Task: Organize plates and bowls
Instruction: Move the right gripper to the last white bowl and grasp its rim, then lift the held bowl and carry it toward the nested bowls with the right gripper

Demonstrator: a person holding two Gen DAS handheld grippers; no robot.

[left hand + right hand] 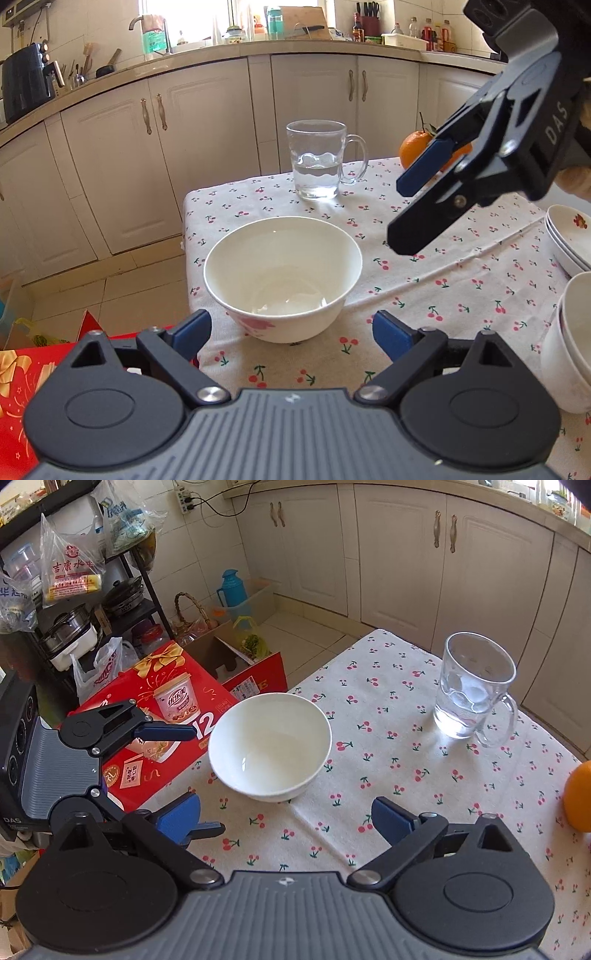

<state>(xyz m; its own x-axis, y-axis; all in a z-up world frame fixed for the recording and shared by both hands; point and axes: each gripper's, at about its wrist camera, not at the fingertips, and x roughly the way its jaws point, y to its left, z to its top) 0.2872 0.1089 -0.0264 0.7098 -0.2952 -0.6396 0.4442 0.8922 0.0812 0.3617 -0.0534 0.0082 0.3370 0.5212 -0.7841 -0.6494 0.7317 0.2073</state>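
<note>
A white bowl [282, 275] with a pink flower print stands upright near the table's left edge; it also shows in the right wrist view [269, 747]. My left gripper [291, 332] is open and empty, just short of the bowl, its jaws wide on either side. My right gripper [286, 818] is open and empty, hovering above the table to the bowl's right; in the left wrist view it [400, 206] hangs in the air. Stacked white plates [569, 236] and stacked white bowls [570, 343] sit at the right edge.
A glass mug [319, 158] with water stands behind the bowl, an orange [415, 147] beside it, on the cherry-print tablecloth [461, 288]. A red gift box [162, 709] sits on the floor left of the table. Kitchen cabinets [207, 147] stand behind.
</note>
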